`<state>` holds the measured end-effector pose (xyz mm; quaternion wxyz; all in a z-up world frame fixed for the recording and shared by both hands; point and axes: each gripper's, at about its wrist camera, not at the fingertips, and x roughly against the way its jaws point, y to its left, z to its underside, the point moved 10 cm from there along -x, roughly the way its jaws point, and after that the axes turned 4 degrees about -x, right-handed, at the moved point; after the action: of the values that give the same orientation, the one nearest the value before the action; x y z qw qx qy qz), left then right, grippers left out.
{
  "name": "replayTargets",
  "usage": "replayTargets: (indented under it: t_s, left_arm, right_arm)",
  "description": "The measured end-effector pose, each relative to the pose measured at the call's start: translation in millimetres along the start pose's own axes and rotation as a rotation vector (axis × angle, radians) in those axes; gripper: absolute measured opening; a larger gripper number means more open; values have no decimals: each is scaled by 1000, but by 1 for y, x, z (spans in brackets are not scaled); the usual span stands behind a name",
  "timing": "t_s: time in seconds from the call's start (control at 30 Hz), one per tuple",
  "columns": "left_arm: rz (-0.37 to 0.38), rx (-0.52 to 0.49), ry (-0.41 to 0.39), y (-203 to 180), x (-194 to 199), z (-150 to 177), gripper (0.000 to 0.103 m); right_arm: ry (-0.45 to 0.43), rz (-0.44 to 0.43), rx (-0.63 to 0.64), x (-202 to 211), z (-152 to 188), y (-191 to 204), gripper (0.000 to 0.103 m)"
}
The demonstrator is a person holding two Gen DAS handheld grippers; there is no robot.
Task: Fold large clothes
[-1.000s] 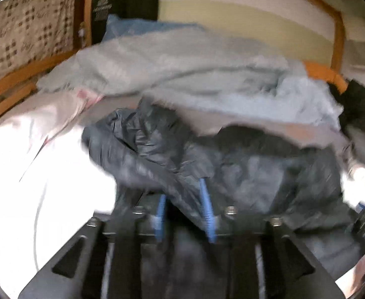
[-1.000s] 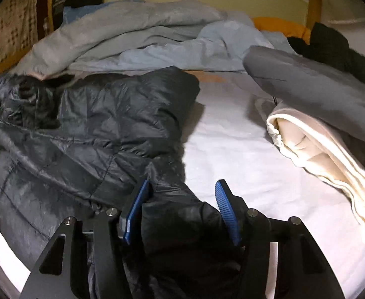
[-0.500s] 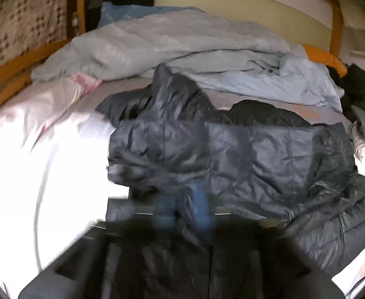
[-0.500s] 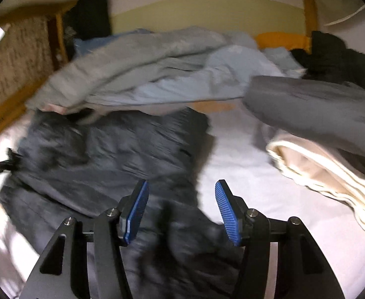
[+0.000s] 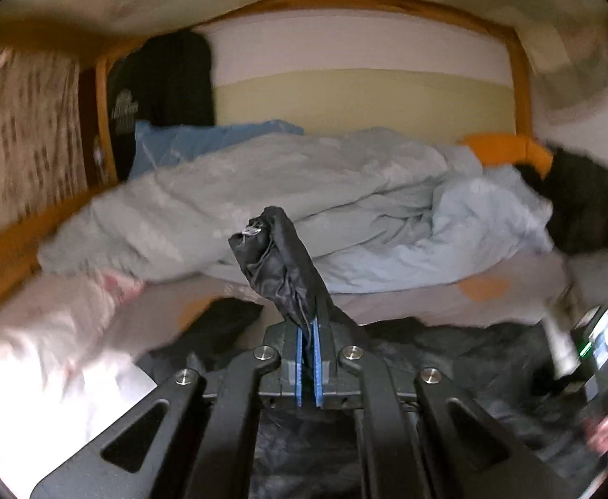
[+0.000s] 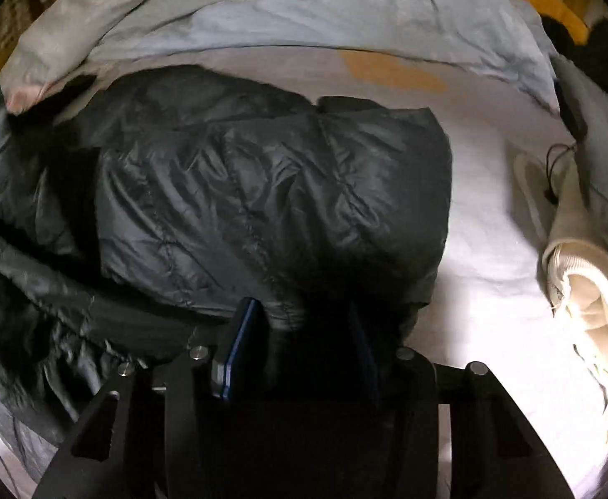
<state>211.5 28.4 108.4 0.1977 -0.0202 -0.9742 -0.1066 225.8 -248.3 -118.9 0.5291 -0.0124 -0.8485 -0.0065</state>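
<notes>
Left claw (image 5: 308,347) pinches a fold of the black puffer jacket (image 6: 270,191); right claw (image 6: 299,353) is closing around it on the white bed sheet (image 6: 486,224). Logo writing at upper left is unreadable.

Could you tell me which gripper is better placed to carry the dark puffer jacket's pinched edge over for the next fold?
Left. The left gripper is shut on a bunched piece of the jacket, lifted above the bed. The right gripper is closing over the folded body, pads not yet pressing, so it probably suits steadying instead.
</notes>
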Motion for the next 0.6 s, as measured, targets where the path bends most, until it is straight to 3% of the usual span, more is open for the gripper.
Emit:
replayTargets:
  t_s: [0.07,0.13,0.23,0.33,0.4,0.47,0.57,0.6]
  left_arm:
    - [-10,-2,4,-2,-5,11,5]
    - [14,57,26,2,-11,29,7]
    - [39,103,81,6,-24,59,10]
    - [0,90,170,8,-46,86,16]
    - [-30,45,205,9,-60,98,16]
    - [-106,-21,242,12,-63,107,17]
    - [-94,-73,199,7,-41,104,19]
    - [-112,-108,175,5,-31,100,23]
  right_arm:
    - [-79,66,-52,5,-14,-23,45]
    - [-123,85,-164,5,-22,-51,43]
    - [-106,-34,-340,-2,-24,-82,35]
    - [-122,-98,-403,5,-23,-93,33]
    - [-123,-88,-341,14,-17,-87,33]
    - [-133,-90,-224,27,-13,-69,33]
    - [-135,-113,14,50,-1,-27,34]
    - [-144,-118,76,57,5,-14,44]
